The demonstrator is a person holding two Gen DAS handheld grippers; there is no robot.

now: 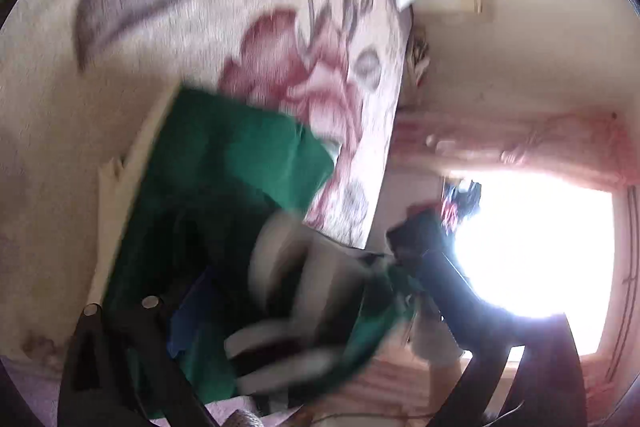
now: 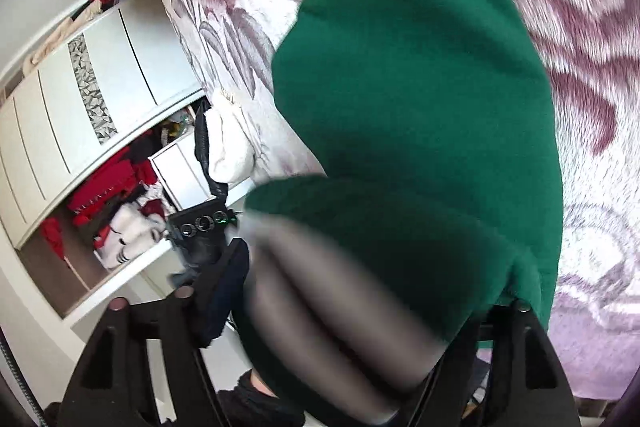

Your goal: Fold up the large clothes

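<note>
- Right now the green garment point(image 2: 420, 99) lies on the bed, on a rose-patterned blanket point(image 1: 168, 11), with a grey-and-black striped part point(image 2: 328, 283) bunched at the near end, close to both tools.
- Left gripper point(image 1: 304, 367): its fingers stand wide apart; green cloth and the striped part sit between them, but I cannot see either pad pressing on it.
- Right gripper point(image 2: 320, 359): fingers also apart, with the striped cloth blurred in the gap and the green fold just above; no clamp is visible.
- Risk, as I judge it: with both grips loose, the fold just laid may spring back or slide, since the cloth looks thick and humps up rather than lying flat.
- A second risk: a finger withdrawing through the bunched striped part could snag it and drag the layers askew.
- The garment's near end sits toward the bed's edge in the right view; a careless tug there could pull it off toward the floor beside the white wardrobe point(image 2: 92, 75).
</note>
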